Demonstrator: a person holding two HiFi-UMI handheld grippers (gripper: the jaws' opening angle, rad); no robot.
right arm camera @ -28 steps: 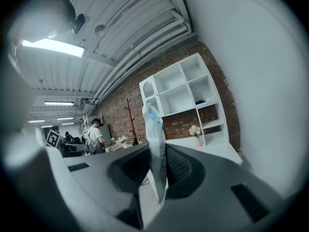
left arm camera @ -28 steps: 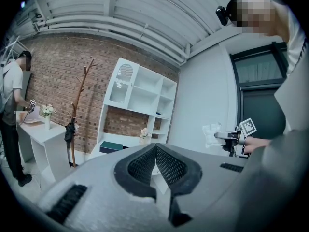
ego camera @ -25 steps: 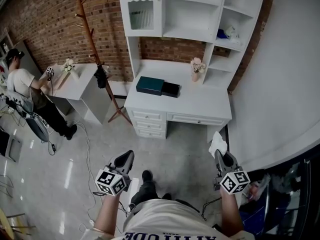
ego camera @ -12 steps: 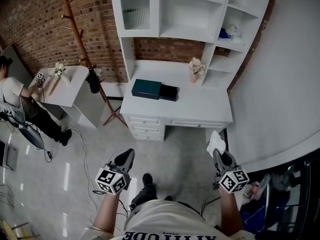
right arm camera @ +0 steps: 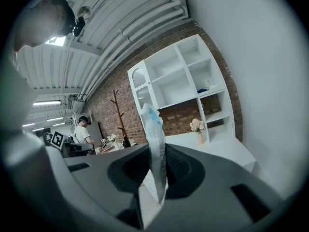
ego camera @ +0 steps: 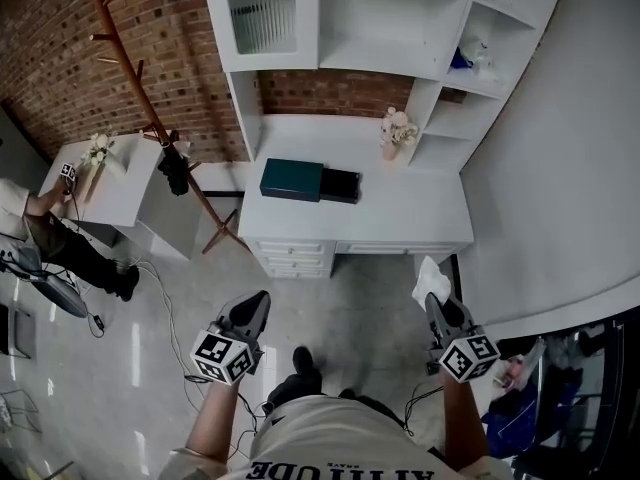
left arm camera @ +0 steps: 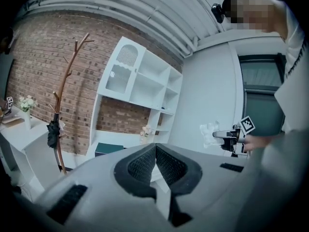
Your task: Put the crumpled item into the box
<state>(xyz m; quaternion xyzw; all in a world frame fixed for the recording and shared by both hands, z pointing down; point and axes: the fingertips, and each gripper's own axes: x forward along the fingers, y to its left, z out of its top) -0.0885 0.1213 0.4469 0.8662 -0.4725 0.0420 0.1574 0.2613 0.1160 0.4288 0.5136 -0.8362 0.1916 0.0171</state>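
A white crumpled item (ego camera: pixel 432 280) sticks up from my right gripper (ego camera: pixel 438 306), which is shut on it; in the right gripper view the crumpled item (right arm camera: pixel 154 144) stands as a thin white strip pinched between the jaws of the right gripper (right arm camera: pixel 157 175). The box (ego camera: pixel 291 179), dark teal with a black part at its right end, lies on the white desk (ego camera: pixel 410 216) ahead, well beyond both grippers. My left gripper (ego camera: pixel 251 311) is held over the floor, shut and empty. In the left gripper view its pads (left arm camera: pixel 145 161) meet at the tips, and the box (left arm camera: pixel 109 148) shows small beyond them.
A white shelf unit (ego camera: pixel 385 23) rises behind the desk, with a flower vase (ego camera: pixel 397 130) at its foot. A wooden coat rack (ego camera: pixel 150 118) stands left of the desk. Further left a person (ego camera: pixel 45 223) works at a small white table (ego camera: pixel 115 183). A curved white wall (ego camera: pixel 560 168) closes the right.
Both grippers have come forward toward the desk, which now sits nearer and lower in the head view. The crumpled item stays pinched in the right gripper.
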